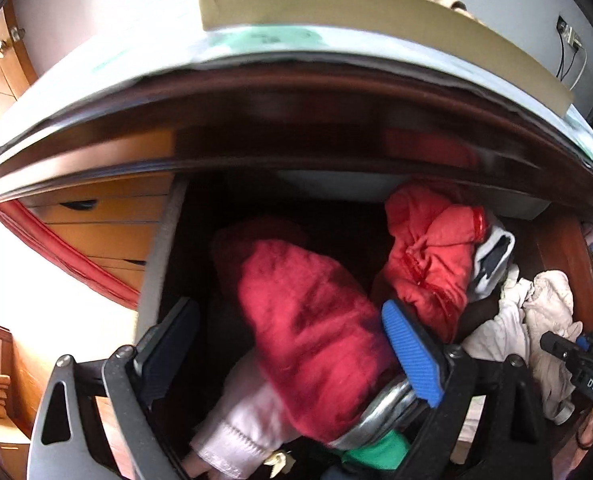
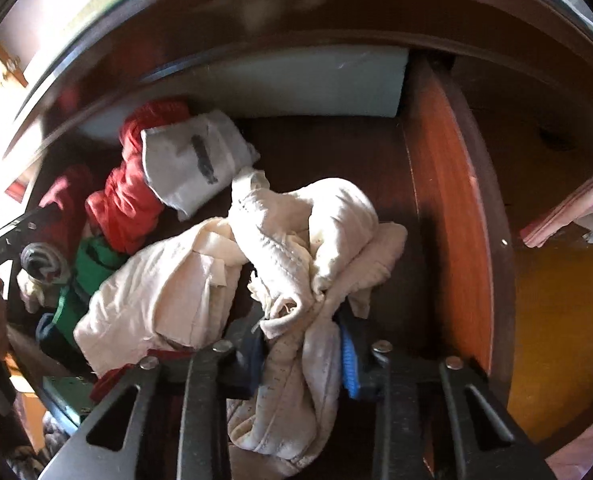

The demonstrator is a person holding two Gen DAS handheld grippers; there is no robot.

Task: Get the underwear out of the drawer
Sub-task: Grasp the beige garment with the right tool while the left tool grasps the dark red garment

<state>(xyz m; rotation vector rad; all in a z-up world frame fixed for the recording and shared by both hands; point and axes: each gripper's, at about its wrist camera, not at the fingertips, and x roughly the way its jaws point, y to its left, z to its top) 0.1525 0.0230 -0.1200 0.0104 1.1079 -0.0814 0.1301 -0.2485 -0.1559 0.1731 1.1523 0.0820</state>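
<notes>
Only the right wrist view shows the right gripper point(image 2: 302, 350) clamped on cream underwear point(image 2: 296, 240) inside the drawer point(image 2: 448, 200). The left view alone shows the left gripper point(image 1: 292, 344) gaping over a red garment point(image 1: 312, 332) left of that underwear.

You see cream underwear point(image 2: 296, 240), a dark red garment point(image 1: 308, 332), perhaps green fabric point(image 2: 92, 268), blue pads point(image 1: 412, 352).

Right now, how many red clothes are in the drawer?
2 that I can see: a dark red garment between the left gripper fingers, and a brighter red garment behind it towards the back. More may be buried.
</notes>
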